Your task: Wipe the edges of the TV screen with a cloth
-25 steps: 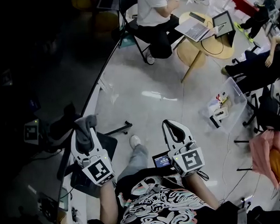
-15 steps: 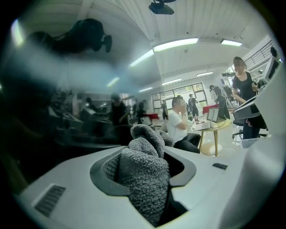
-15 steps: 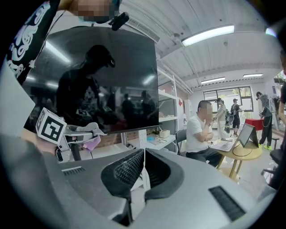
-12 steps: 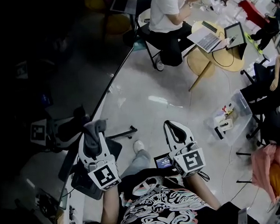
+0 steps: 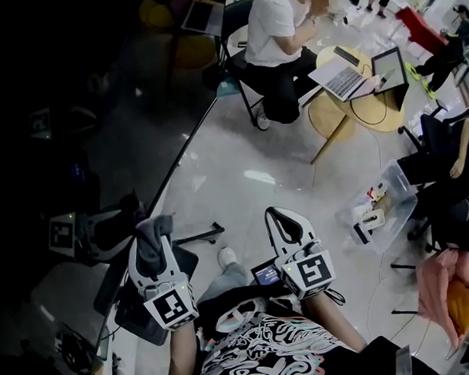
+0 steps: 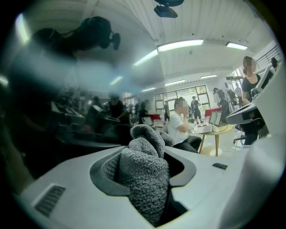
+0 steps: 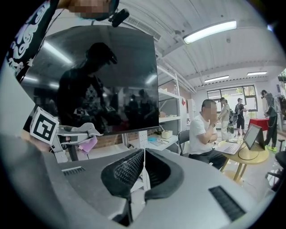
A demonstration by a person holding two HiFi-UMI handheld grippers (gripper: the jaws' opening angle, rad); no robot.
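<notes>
The TV screen (image 5: pixel 87 137) is seen in the head view only as a dark slab filling the left, its edge running diagonally down toward the left gripper (image 5: pixel 153 227). In the right gripper view it is shown whole, upright on a stand (image 7: pixel 142 136), with a figure reflected in the glass. A seated person (image 5: pixel 275 27) at a round surface (image 5: pixel 333 113) is caught by all three views. The right gripper (image 5: pixel 278 216) is held beside the left, apart from the screen, its fingers (image 7: pixel 127 172) pressed together on nothing. A grey cloth (image 6: pixel 145 174) is pinched between the left fingers (image 6: pixel 105 172), bunched upward just beside the screen's edge. Whether they touch cannot be told.
</notes>
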